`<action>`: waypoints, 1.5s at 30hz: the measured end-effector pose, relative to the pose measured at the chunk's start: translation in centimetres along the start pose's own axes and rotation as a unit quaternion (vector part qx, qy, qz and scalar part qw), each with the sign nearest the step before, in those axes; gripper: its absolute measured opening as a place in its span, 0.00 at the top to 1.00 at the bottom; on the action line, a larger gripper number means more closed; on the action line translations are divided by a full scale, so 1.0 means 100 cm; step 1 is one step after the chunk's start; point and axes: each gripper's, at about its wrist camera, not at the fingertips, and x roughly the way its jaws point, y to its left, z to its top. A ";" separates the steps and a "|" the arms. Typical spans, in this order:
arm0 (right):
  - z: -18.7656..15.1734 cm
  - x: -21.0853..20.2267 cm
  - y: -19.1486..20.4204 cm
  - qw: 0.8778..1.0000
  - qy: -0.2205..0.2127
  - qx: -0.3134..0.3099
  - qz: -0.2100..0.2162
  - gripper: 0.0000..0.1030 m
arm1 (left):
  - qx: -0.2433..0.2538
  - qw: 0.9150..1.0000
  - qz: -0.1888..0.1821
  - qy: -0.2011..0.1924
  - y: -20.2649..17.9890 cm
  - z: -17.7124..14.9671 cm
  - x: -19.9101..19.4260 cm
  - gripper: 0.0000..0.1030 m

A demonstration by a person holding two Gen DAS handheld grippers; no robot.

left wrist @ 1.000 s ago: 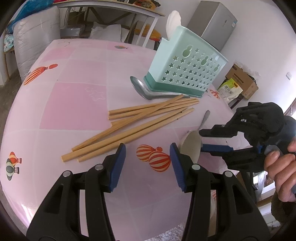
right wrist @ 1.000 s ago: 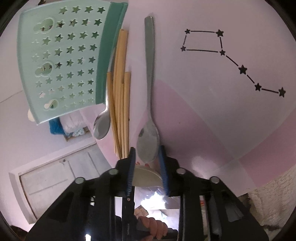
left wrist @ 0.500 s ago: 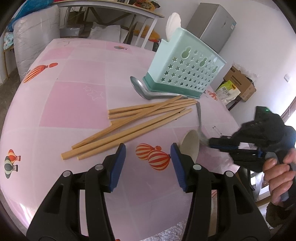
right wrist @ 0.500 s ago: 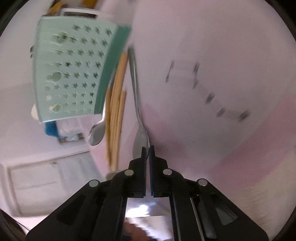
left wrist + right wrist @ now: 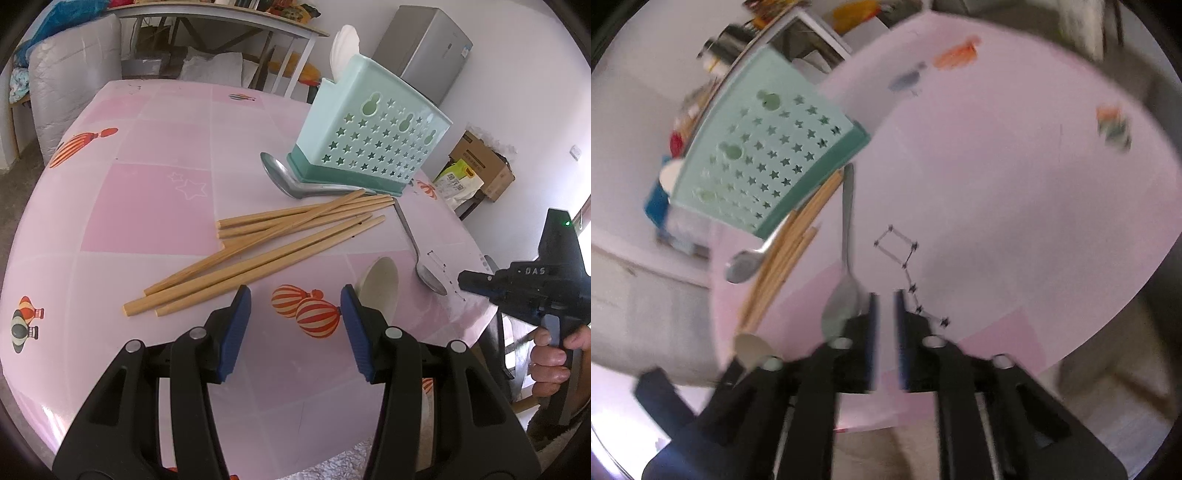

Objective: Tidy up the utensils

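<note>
Though the small metal spoon (image 5: 421, 254) is thin and stiff, the label lines below judge it awkward to lift, since it lies flat on the pink tablecloth (image 5: 155, 206).

Spoon, place: near the table's right edge in the left wrist view, bowl toward the right gripper (image 5: 884, 314), handle tip pointing at the mint caddy (image 5: 373, 144); in the right wrist view its bowl sits just left of the left jaw, not between the jaws.

Spoon, handling: probably light, rigid, smooth and slippery; the slim neck behind the bowl looks the best place to pinch, edge on, because the bowl is curved and would likely squirt out.

Other utensils: wooden chopsticks (image 5: 266, 243) lie in a loose fan mid-table; a larger metal spoon (image 5: 291, 181) rests against the caddy's base; a pale ceramic spoon (image 5: 380, 284) lies just beyond the left gripper (image 5: 295, 325).

Right tongs: a narrow gap, nothing in it; they have just been opening.

Right hand, pose: a person's hand (image 5: 554, 358) grips the handle off the table's right edge, tool angled down; the view is blurred.

Left tongs: apart, about half spread, empty, angled down above the balloon print (image 5: 306, 310).
</note>
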 end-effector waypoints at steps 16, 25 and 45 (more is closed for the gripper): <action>-0.024 0.060 0.093 0.986 -0.013 -0.142 -0.091 0.90 | 0.003 1.000 0.006 0.000 -0.002 -0.001 0.000 0.54; -0.015 0.046 0.071 0.984 -0.035 -0.138 -0.109 1.00 | -0.003 1.000 -0.005 -0.005 0.001 0.001 -0.004 0.54; -0.045 0.002 0.064 0.945 -0.075 -0.312 -0.064 0.57 | 0.013 1.000 -0.022 0.016 -0.018 0.004 0.007 0.55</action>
